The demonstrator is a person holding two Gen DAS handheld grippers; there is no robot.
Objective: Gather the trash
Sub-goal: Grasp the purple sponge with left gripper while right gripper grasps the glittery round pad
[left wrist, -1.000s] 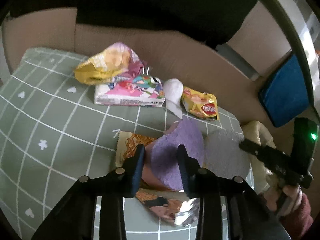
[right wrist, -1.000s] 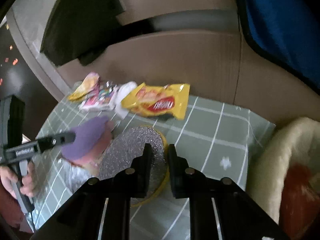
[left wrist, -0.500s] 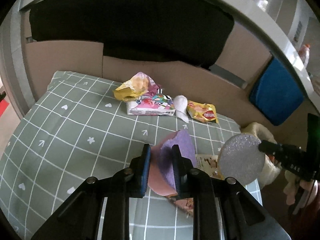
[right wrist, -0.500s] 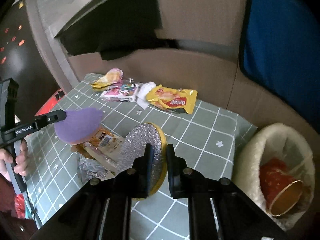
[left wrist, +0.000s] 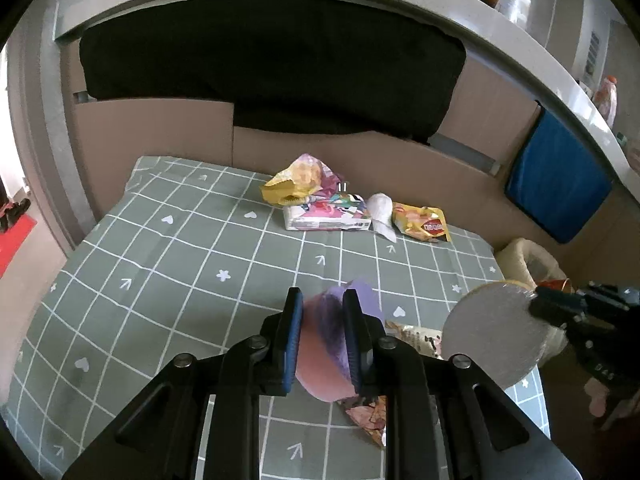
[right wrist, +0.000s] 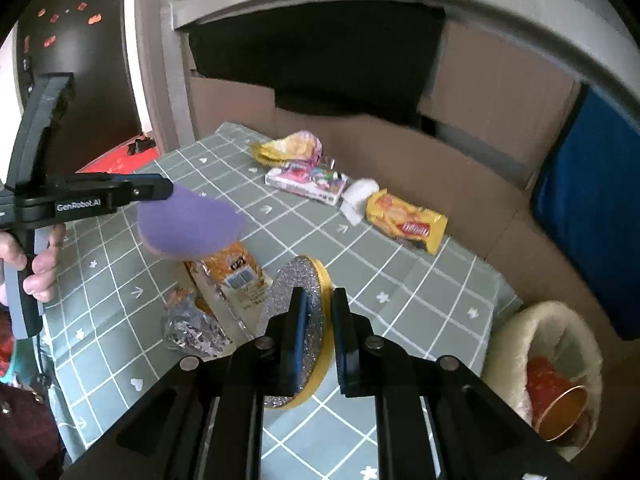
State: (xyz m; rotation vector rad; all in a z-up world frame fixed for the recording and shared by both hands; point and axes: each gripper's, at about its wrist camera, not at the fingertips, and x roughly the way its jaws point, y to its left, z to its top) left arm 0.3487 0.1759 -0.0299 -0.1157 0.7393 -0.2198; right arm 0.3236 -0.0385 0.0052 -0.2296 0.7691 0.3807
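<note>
Green checked cloth (left wrist: 168, 280) lies below and ahead of both pairs of fingers, with wrappers (left wrist: 420, 226) strewn beyond them and a fleecy basket (right wrist: 560, 332) at far right, its contents partly cut off. The left gripper (left wrist: 320, 336) is closed on a purple-and-pink disc (left wrist: 332, 344) and the right gripper (right wrist: 318, 332) on a glittery, yellow-backed disc (right wrist: 296, 284), both held clear of the cloth. Transport appears to be the step in hand; next, each piece likely needs carrying over the basket and releasing, though what the discs are stays unclear.
</note>
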